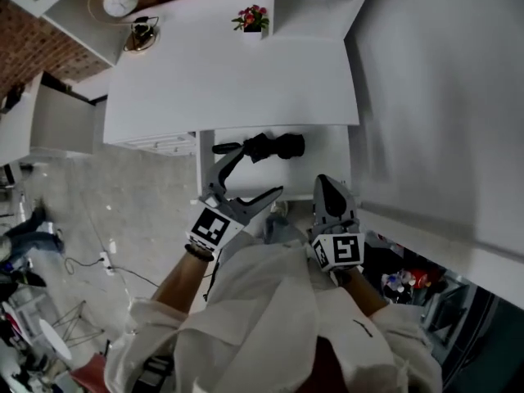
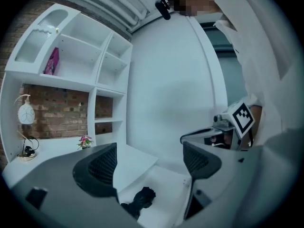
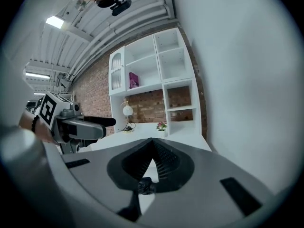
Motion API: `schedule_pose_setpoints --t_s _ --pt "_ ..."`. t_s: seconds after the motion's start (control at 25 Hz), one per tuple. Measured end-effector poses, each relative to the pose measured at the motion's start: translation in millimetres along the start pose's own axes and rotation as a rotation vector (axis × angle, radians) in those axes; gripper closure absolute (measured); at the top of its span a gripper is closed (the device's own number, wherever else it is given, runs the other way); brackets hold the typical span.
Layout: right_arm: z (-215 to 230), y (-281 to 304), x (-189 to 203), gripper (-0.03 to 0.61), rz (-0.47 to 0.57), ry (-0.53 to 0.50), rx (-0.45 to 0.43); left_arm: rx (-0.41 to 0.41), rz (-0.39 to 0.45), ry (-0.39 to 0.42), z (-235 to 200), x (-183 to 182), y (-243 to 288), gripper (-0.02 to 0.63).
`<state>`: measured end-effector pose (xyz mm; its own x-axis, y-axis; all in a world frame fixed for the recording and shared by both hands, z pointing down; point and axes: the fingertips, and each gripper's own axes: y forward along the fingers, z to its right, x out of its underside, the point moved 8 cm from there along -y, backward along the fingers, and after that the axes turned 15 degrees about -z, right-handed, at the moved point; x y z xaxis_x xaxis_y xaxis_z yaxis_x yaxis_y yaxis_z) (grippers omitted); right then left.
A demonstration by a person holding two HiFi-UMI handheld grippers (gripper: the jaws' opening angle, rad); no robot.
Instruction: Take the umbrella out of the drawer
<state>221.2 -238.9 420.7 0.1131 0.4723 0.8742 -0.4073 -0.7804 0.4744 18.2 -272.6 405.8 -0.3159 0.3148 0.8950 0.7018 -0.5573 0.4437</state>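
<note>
Here, the black folded umbrella (image 1: 260,146) lies crosswise along the back of the open white drawer (image 1: 327,160), just below the front edge of the white surface (image 1: 229,80). Its handle end points toward the drawer's left wall.

My left gripper (image 1: 260,170) hangs over the drawer's left half with its fingers (image 2: 102,167) spread wide. One fingertip is close by the handle end, though I cannot tell if it touches. In the left gripper view, the umbrella (image 2: 141,198) sits low between the two pads and beyond them.

My right gripper (image 1: 327,188) sits near the drawer's right front corner, apart from the umbrella. Its fingers (image 3: 164,160) are pressed together at the tips.

The drawer's bare white bottom leaves room in front of the umbrella. A tall white panel (image 1: 434,97) closes in the right side. The grey floor (image 1: 123,203) lies open to the left. A small flower pot (image 1: 252,19) and a clock (image 1: 120,1) stand far back on the surface.
</note>
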Motion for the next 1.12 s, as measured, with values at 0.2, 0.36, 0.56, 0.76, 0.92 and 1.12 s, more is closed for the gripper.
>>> schedule_pose_setpoints --t_s 0.2,0.36,0.56,0.76,0.92,1.12 --pt "13.1 39.3 13.9 0.561 -0.049 0.038 -0.023 0.025 -0.114 0.077 -14.8 19.8 37.8 0.195" --pt "8.4 70.1 22.5 0.56 -0.095 0.071 -0.025 0.052 -0.237 0.171 -34.3 53.0 65.3 0.196" --pt "9.0 108.5 45.1 0.561 -0.166 0.116 0.024 0.151 -0.339 0.258 -50.7 88.1 100.8 0.196" --pt "12.3 151.8 57.7 0.561 -0.199 0.189 0.062 0.206 -0.384 0.303 -77.2 117.6 137.5 0.196" --pt "10.2 177.7 73.5 0.561 -0.245 0.23 0.1 0.267 -0.429 0.33 -85.9 142.7 163.3 0.196" --pt "10.3 200.6 95.6 0.561 -0.357 0.282 0.182 0.322 -0.476 0.386 -91.8 168.2 188.9 0.196"
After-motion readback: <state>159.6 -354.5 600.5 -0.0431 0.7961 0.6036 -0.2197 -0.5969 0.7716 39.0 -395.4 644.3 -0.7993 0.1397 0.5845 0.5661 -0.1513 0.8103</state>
